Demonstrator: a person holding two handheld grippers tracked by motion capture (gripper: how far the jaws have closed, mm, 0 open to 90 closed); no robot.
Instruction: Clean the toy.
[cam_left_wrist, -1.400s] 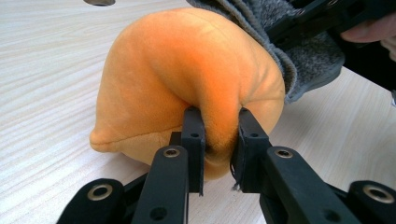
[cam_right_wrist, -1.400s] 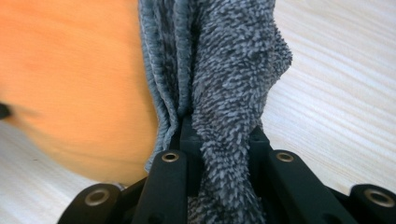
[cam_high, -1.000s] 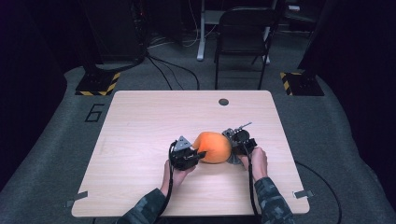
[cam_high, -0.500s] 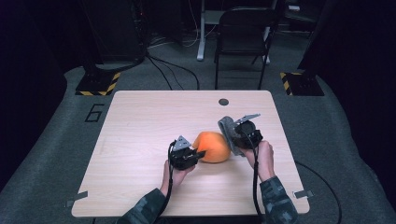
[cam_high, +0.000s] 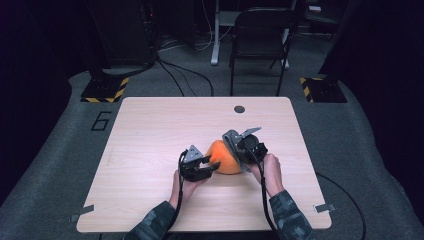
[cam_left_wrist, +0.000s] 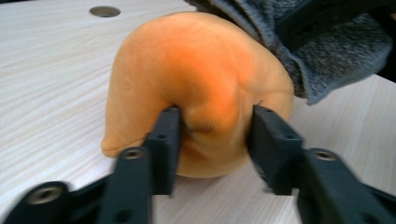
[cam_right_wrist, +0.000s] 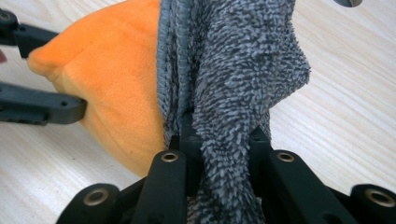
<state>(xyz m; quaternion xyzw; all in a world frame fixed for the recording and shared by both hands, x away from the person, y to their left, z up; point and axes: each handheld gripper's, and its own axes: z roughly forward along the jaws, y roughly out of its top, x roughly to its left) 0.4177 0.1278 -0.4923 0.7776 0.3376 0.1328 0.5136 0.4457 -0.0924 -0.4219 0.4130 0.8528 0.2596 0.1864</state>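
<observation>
A soft orange plush (cam_high: 223, 159) lies on the wooden table (cam_high: 150, 130), with a grey fuzzy cloth (cam_high: 231, 139) draped up off its right side. My left gripper (cam_high: 212, 166) comes in from the plush's left. In the left gripper view, my left gripper (cam_left_wrist: 215, 135) pinches a fold of the orange plush (cam_left_wrist: 196, 65) between its jaws, and the grey cloth (cam_left_wrist: 336, 51) hangs at the upper right. My right gripper (cam_high: 243, 151) is shut on the grey cloth (cam_right_wrist: 233, 70) and holds it raised beside the orange plush (cam_right_wrist: 116, 70). My right gripper (cam_right_wrist: 219, 135) has the cloth bunched between its jaws.
A round cable hole (cam_high: 239, 109) sits near the table's far edge. Bare tabletop spreads to the left and back. Behind the table stand a dark chair (cam_high: 260, 30) and two yellow-and-black striped floor bases (cam_high: 104, 89).
My right gripper has pulled the grey cloth up and back off the orange plush, so more orange shows. The left gripper has stayed nearly where it was.
</observation>
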